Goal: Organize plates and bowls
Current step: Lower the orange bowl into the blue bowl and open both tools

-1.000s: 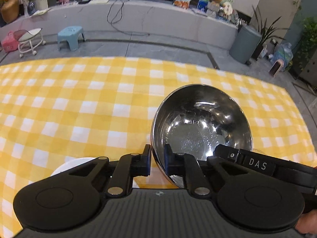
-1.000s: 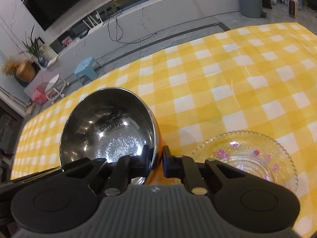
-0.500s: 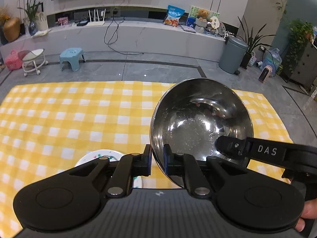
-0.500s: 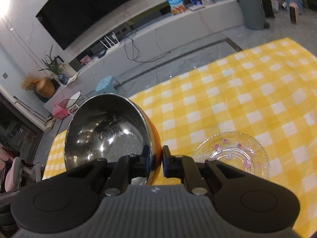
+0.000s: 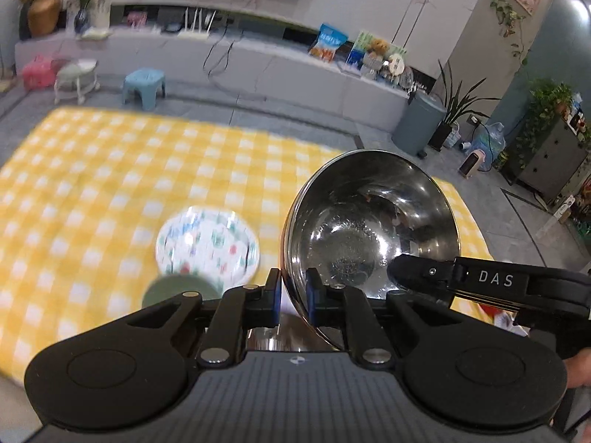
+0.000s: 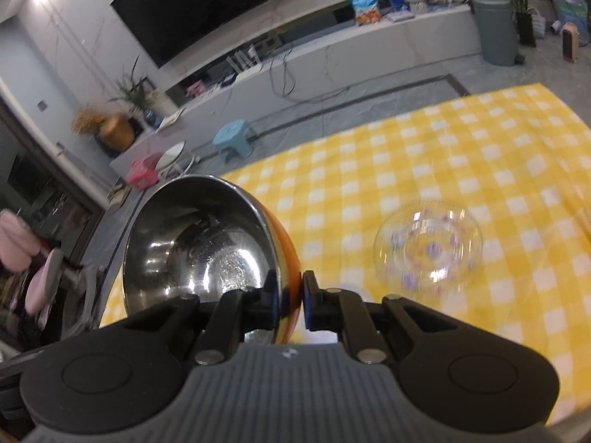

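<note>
A steel bowl (image 5: pixel 369 229) with an orange outside (image 6: pixel 286 254) hangs tilted above the yellow checked tablecloth (image 5: pixel 92 192). My left gripper (image 5: pixel 293 291) is shut on its left rim. My right gripper (image 6: pixel 290 295) is shut on the opposite rim, and its black finger (image 5: pixel 417 271) shows at the bowl's right in the left wrist view. Below on the cloth lie a white patterned plate (image 5: pixel 207 247) and a small green dish (image 5: pixel 177 289), both blurred. In the right wrist view a clear glass plate (image 6: pixel 428 254) with purple dots lies to the right of the bowl.
A shiny metal surface (image 5: pixel 273 336) shows just under the left fingers. Beyond the table's far edge are a blue stool (image 5: pixel 144 83), a grey bin (image 5: pixel 421 125) and a long TV bench (image 6: pixel 332 48). A person's hand (image 5: pixel 580 369) shows at the right edge.
Both grippers have risen and pulled back with the bowl still pinched between them. The table looks farther away; the patterned plate and green dish have come fully into view.
</note>
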### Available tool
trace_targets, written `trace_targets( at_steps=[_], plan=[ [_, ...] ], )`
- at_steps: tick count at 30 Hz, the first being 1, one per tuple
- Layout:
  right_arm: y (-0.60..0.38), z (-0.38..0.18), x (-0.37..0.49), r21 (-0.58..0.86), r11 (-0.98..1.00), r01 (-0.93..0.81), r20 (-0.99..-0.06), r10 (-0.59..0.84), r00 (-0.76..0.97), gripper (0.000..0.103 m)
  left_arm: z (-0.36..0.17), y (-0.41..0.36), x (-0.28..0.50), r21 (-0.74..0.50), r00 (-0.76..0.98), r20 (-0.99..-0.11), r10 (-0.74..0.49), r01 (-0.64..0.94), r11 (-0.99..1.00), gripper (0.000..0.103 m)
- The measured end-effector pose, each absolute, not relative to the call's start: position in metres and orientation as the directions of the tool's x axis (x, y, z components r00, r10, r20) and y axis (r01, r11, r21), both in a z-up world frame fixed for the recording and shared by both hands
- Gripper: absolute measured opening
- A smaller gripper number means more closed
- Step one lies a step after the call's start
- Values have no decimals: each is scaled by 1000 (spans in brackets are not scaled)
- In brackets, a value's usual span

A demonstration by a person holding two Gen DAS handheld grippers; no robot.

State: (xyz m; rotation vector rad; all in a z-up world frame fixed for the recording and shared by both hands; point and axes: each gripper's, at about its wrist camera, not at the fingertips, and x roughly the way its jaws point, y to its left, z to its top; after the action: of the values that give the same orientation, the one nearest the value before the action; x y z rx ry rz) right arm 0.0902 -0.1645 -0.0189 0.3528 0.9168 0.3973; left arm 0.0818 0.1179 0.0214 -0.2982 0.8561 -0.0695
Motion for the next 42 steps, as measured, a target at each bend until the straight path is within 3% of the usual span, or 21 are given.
trace_targets(
  at_steps=[15,24,30,34,40,42],
  plan=[
    [-153,-126,59,542,837,-73,-760,525,384,16,-70,154,86,-323,467,-854,-230,-129,938,14],
    [-149,-130,66,538,833,-129,-749,543,381,19,-77,160,82,-326,462,-861,-213,-179,928,15],
    [-148,-112,56,433,870,-236,-731,493,471,33,-73,155,81,-313,485,-852,-200,-164,936,16],
    [-148,-115,57,380,893,-240,-740,450,500,34,-76,158,82,-308,477,-858,-191,-181,934,16],
    [-149,-124,62,385,895,-225,-751,446,487,34,-79,162,83,-299,470,-864,-180,-191,935,22],
    [-150,-127,65,396,893,-216,-753,450,480,34,-80,163,84,-288,472,-867,-161,-209,934,31]
  ],
)
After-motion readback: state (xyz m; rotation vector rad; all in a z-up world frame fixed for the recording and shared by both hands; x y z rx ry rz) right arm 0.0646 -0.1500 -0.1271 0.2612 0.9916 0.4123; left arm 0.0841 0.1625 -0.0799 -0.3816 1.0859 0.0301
